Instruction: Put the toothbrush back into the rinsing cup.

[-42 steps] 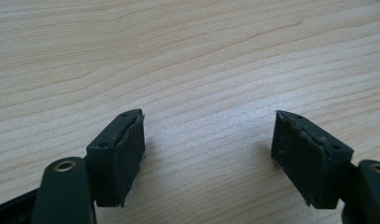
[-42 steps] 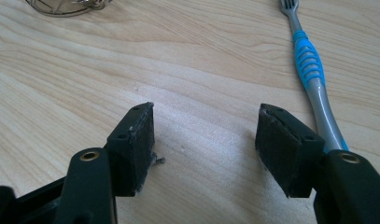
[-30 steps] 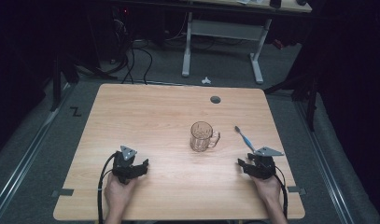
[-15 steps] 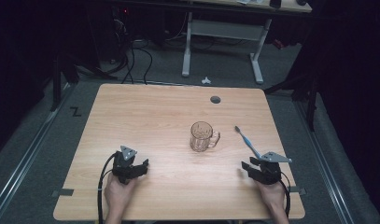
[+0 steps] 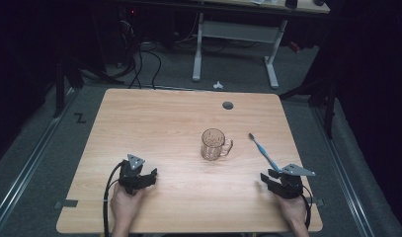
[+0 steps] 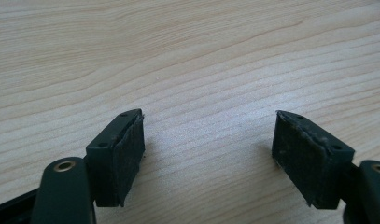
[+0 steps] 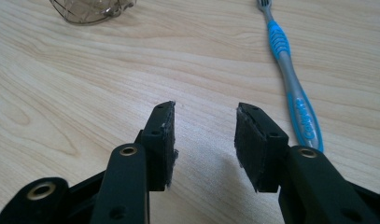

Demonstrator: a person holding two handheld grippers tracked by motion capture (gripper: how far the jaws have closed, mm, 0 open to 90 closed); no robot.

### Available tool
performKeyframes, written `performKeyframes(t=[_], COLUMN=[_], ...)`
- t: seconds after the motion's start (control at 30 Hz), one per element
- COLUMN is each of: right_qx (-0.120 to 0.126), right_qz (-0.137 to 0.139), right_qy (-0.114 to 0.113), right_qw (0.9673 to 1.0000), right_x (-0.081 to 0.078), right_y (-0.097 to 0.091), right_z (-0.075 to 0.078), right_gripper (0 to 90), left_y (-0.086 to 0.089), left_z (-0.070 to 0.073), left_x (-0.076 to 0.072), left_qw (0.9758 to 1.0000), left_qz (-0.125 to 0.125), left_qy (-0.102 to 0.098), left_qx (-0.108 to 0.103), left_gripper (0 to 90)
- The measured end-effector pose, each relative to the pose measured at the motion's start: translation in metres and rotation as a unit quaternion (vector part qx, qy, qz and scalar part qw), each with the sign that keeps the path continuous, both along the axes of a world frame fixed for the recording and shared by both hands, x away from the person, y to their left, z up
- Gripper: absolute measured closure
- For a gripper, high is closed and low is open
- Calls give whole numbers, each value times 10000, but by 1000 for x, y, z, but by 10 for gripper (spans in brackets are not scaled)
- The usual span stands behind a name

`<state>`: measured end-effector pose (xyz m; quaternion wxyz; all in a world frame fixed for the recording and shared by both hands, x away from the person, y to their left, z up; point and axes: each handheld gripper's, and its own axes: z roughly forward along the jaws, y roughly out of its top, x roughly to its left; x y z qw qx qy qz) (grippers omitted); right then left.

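**A:** Whereabouts of the blue-and-grey plastic toothbrush?

**B:** Flat on the light wooden counter, toward the right edge. Bristle head pointing away, handle end just beside the right gripper but apart from it. Probably laid lengthwise like that to leave the handle free for a pinch from the near side.

**A:** And the state of that right gripper?

**B:** About half-wide, having just been closing, with nothing between the pads but bare wood. Aimed a little to the left of the handle in the right gripper view, so not lined up yet. Likely narrowed ahead of time to suit so slim a handle.

**A:** The clear glass mug with the side handle?

**B:** Upright near the middle of the counter, mouth up, left of the toothbrush and well apart from both grippers. Seemingly set there as a holder for the brush, though only a guess.

**A:** Left gripper?

**B:** Wide and empty, low over bare wood at the near left. Parked, perhaps to keep clear, perhaps in readiness to steady the mug.
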<state>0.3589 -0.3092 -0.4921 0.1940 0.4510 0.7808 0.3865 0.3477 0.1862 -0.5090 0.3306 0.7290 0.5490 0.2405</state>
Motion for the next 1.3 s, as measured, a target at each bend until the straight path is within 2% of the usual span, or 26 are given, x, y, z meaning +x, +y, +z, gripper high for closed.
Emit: performKeyframes(t=[0.13, 0.5, 1.03, 1.3], right_qx=[-26, -107, -87, -191], right_qz=[25, 63, 24, 4], right_qy=[-44, 55, 187, 223], right_qw=[10000, 9999, 9998, 9996], right_x=[-1, 3, 18, 29], right_y=[-3, -10, -15, -16], right_z=[4, 10, 17, 25], right_gripper=[598, 628, 618, 612], left_y=[0, 0, 0, 0], left_z=[0, 0, 0, 0], left_x=[0, 0, 0, 0], left_qw=[10000, 10000, 10000, 10000], left_qz=[-3, -2, 1, -3], left_qy=[-3, -4, -3, -5], left_qx=[0, 3, -5, -8], left_gripper=[259, 258, 261, 261])
